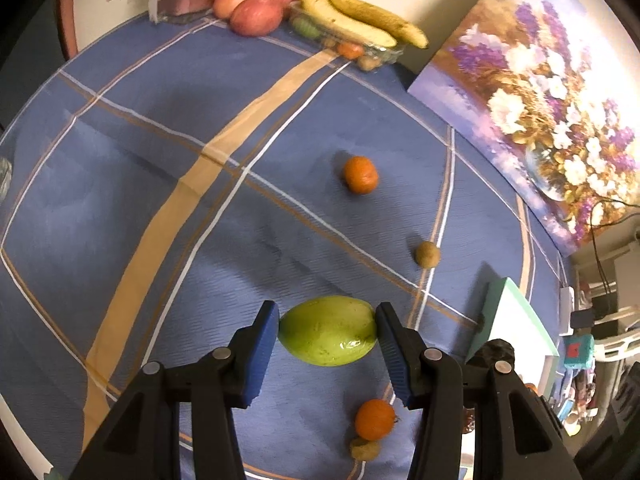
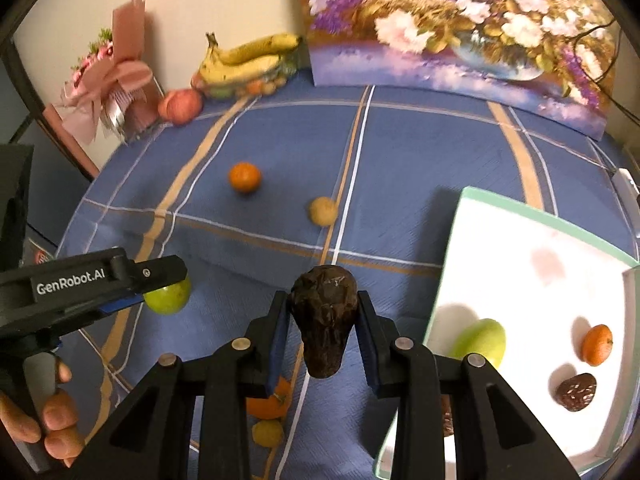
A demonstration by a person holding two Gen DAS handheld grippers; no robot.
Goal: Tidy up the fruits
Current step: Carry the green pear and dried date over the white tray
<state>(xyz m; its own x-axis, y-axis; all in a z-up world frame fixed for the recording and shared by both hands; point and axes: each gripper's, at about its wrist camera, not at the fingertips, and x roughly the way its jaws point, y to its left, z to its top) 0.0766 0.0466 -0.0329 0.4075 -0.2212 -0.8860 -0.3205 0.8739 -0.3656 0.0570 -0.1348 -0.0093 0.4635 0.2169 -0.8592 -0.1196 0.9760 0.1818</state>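
My left gripper [image 1: 328, 344] is shut on a green oval fruit [image 1: 328, 332], its blue pads pressing on both ends just over the blue checked cloth. My right gripper [image 2: 324, 332] is shut on a dark brown, pear-shaped fruit [image 2: 324, 316], held left of the white box [image 2: 460, 240] with a mint rim. In the box lie a green fruit [image 2: 480, 340], an orange [image 2: 598, 344] and a dark brown fruit [image 2: 576, 392]. Loose on the cloth are an orange [image 2: 244, 177], a tan round fruit [image 2: 323, 211], a second orange [image 2: 276, 404] and a small yellow fruit [image 2: 267, 432].
At the back wall stand bananas [image 1: 360, 16] on a clear plastic tray of small fruits, red apples [image 1: 256, 14], a pink wrapped bouquet [image 2: 108, 92] and a leaning flower painting [image 2: 460, 24]. A person's hand [image 2: 52, 412] holds the left gripper's handle.
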